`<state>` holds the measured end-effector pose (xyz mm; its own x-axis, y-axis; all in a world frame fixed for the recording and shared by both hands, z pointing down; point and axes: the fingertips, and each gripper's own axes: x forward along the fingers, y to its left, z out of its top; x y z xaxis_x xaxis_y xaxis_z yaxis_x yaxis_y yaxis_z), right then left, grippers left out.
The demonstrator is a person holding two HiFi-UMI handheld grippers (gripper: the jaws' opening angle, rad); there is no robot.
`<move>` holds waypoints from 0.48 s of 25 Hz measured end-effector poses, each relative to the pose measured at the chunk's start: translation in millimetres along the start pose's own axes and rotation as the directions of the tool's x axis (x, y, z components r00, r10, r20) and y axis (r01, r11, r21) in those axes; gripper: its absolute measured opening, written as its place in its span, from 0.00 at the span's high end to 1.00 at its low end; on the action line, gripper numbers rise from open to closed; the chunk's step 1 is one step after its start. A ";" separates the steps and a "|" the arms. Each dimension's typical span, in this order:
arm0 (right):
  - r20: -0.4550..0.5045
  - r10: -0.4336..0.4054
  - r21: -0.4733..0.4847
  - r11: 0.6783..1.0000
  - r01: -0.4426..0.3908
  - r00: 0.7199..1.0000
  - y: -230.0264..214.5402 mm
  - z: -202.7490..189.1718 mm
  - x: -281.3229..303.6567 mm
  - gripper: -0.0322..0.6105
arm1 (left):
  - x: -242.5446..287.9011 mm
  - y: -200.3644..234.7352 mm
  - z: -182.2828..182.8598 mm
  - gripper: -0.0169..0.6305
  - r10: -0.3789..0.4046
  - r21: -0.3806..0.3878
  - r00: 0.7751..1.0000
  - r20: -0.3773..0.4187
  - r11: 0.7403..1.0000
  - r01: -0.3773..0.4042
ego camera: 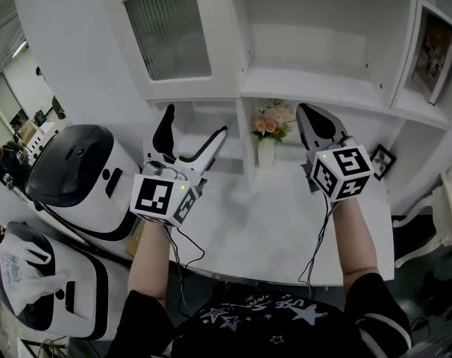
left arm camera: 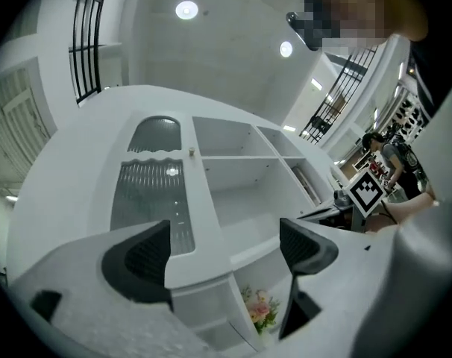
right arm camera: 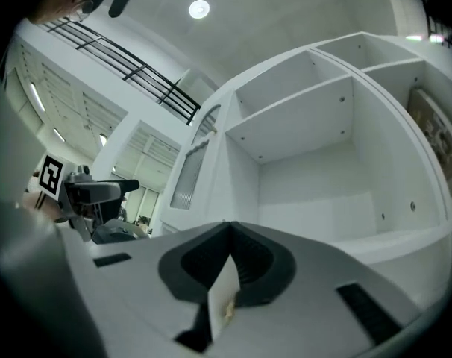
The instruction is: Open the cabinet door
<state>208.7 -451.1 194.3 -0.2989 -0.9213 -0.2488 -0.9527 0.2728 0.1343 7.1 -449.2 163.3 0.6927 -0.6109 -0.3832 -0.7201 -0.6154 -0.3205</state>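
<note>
Holding your left gripper (ego camera: 195, 122) jaws spread wide, empty, cabinet door (ego camera: 168, 28) ahead; right gripper (ego camera: 309, 119) jaws pressed together, empty.

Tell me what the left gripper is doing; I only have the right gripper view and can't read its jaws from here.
Observer: The left gripper is open, jaws wide apart with nothing between them, aimed up at the ribbed-glass cabinet door.
Operator: Is that door open at all?
Observer: No, it sits flush in its frame, and neither gripper touches it.
Operator: What's around my gripper that I can't see?
Observer: The right gripper, shut, hovers over the white desk, with a vase of flowers in the niche just to its left.
</note>
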 end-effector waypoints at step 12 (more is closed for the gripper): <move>0.117 -0.146 -0.144 0.976 0.162 0.982 -9.1 102.6 54.1 0.94 | 99.6 51.9 69.8 0.29 -0.115 0.085 0.975 0.192 0.991 0.101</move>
<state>195.5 -475.0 81.2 -0.1608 -0.9125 -0.3761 -0.9705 0.0768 0.2286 35.9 -507.3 48.1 0.7506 -0.4289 -0.5025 -0.6475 -0.6291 -0.4301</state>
